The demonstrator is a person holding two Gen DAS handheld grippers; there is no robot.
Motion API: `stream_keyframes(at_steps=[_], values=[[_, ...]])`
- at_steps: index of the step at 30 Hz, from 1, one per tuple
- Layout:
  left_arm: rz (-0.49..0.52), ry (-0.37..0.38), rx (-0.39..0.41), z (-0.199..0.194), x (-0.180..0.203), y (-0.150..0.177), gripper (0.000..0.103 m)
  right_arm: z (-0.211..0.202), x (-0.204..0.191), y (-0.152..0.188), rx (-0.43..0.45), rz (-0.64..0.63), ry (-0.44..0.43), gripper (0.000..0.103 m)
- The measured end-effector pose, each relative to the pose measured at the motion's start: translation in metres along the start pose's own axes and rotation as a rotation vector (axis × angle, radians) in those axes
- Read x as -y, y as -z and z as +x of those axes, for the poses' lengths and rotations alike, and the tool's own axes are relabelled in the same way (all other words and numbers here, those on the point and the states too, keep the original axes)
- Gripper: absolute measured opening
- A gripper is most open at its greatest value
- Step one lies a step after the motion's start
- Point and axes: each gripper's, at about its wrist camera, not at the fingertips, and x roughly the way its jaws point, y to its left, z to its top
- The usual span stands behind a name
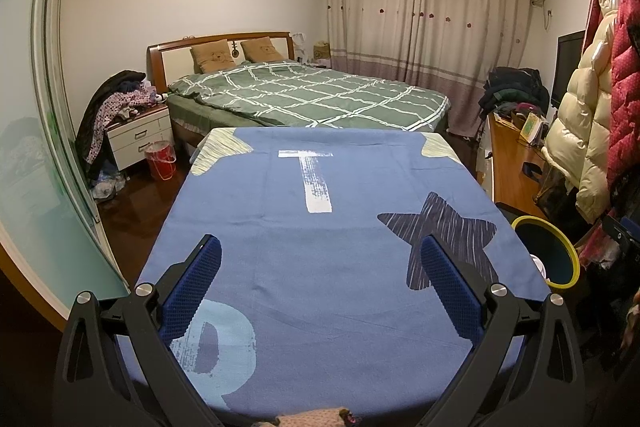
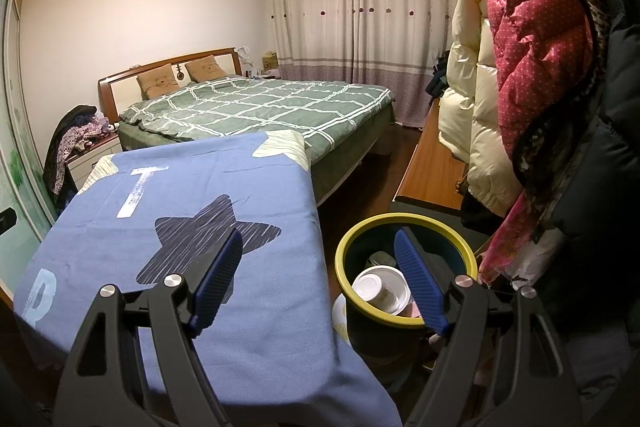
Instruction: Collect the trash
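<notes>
Both your tongs, left [image 1: 320, 279] and right [image 2: 318, 275], gape empty. The white cup [image 2: 382, 289] lies inside the yellow-rimmed bin [image 2: 404, 219], just off the surface's [image 1: 320, 227] right edge, where drops are easy.

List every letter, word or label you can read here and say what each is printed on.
"T": white letter on the blue cotton tablecloth.
"P": pale blue letter on that same cloth, near edge.
White paper cup in the yellow-rimmed dark bin: print too blurred to read.
</notes>
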Motion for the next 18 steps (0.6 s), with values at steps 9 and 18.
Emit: stream_keyframes(at_steps=[9, 18], values=[[0.002, 0.001, 0.0, 0.0008, 0.0009, 0.0006, 0.098, 0.0009, -0.0003, 0.0002, -0.001, -0.001, 0.0, 0.074], [0.003, 0.015, 0.002, 0.0029, 0.0028, 0.0024, 0.098, 0.0024, -0.0007, 0.001, -0.004, -0.003, -0.002, 0.074]])
